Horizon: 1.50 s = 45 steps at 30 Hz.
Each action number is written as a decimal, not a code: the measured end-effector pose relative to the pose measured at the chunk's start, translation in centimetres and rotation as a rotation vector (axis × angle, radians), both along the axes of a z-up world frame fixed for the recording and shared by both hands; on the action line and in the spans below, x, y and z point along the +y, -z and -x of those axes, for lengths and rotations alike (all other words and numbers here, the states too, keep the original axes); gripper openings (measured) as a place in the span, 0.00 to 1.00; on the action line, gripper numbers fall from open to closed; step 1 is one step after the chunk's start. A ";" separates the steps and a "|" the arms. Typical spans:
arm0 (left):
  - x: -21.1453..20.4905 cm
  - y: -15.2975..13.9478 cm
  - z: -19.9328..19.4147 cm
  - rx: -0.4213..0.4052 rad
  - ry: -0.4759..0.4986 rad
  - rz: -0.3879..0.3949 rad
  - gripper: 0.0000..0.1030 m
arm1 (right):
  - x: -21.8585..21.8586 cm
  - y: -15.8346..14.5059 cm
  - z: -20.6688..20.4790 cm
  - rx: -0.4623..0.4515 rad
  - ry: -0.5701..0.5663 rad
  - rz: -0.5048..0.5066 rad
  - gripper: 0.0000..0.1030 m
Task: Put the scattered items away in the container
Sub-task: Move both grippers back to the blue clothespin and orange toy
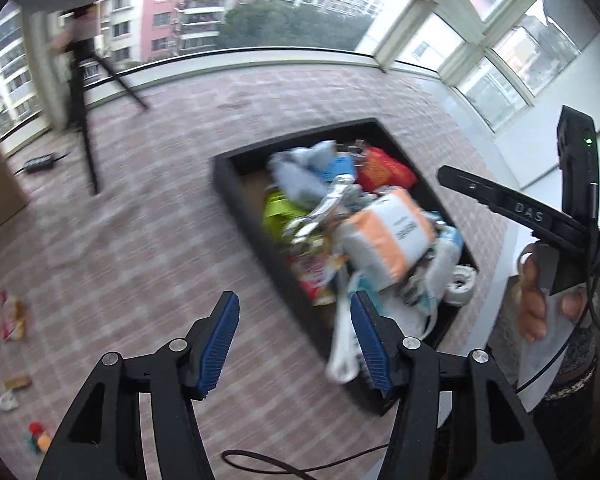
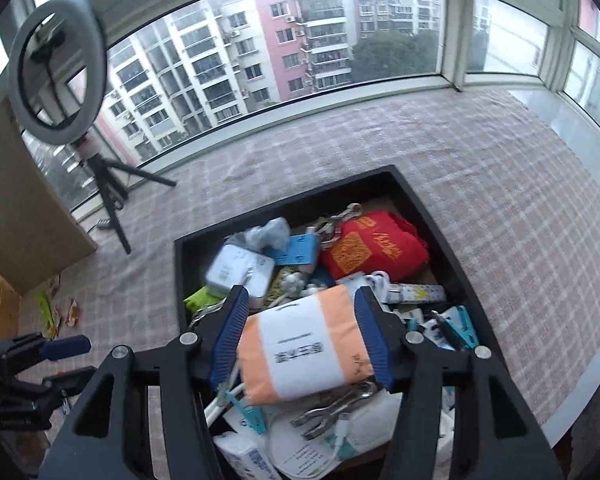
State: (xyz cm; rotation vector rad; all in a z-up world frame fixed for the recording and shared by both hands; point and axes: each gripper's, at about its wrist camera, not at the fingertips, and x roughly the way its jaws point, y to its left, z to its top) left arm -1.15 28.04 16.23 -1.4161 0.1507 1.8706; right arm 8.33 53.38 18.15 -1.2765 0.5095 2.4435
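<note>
While my right gripper (image 2: 302,334) hovers over the black tray (image 2: 180,264), an orange-and-white packet (image 2: 304,344) sits between its spread blue pads (image 2: 230,332), long axis crosswise; whether the pads press it I cannot tell. My left gripper (image 1: 294,342) points down at the checked cloth (image 1: 140,240) beside the tray, fingers apart and empty.

black tray (image 2: 182,276); orange-and-white packet (image 2: 304,350); red bag (image 2: 374,250); pink plaid cloth (image 2: 500,208); blue claw pads (image 2: 230,334)
</note>
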 end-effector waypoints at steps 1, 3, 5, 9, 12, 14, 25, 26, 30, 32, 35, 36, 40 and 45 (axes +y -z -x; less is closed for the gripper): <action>-1.3 0.1 0.1 0.007 -0.020 0.005 0.53 | -0.8 0.1 0.4 0.000 -0.022 0.002 0.53; -3.6 0.3 0.1 0.019 -0.051 0.015 0.54 | -2.8 0.4 1.6 -0.009 -0.084 0.002 0.53; -6.1 0.5 0.1 0.042 -0.088 0.041 0.55 | -5.0 0.9 2.8 -0.025 -0.149 -0.014 0.53; -13.0 1.0 0.0 0.099 -0.172 0.100 0.55 | -10.0 2.2 4.6 -0.026 -0.283 -0.039 0.53; -19.1 1.9 0.3 0.115 -0.266 0.147 0.55 | -14.7 3.2 5.9 -0.034 -0.411 -0.074 0.53; -23.2 2.8 0.6 0.109 -0.336 0.167 0.55 | -17.6 3.9 6.6 -0.051 -0.484 -0.081 0.53; -36.4 7.4 -0.1 0.062 -0.519 0.213 0.53 | -33.8 7.2 8.9 -0.119 -0.806 0.029 0.53; -36.3 7.7 -0.3 0.072 -0.514 0.219 0.53 | -35.0 7.6 9.0 -0.127 -0.828 0.033 0.53; -34.9 9.1 -0.6 0.111 -0.421 0.232 0.53 | -39.7 9.1 9.5 -0.157 -0.907 0.067 0.53; -34.3 9.6 -0.5 0.130 -0.380 0.244 0.53 | -41.9 9.8 9.8 -0.161 -0.939 0.062 0.53; -33.6 10.0 -0.2 0.148 -0.337 0.245 0.53 | -44.2 10.9 10.2 -0.180 -0.965 0.069 0.53; -33.3 10.2 -0.1 0.150 -0.320 0.246 0.53 | -44.8 11.2 10.4 -0.185 -0.971 0.068 0.53; -33.2 10.8 0.0 0.151 -0.278 0.252 0.53 | -46.9 12.5 10.6 -0.207 -0.991 0.053 0.53; -33.5 11.5 0.2 0.152 -0.249 0.263 0.47 | -48.6 14.0 11.2 -0.234 -1.012 0.016 0.51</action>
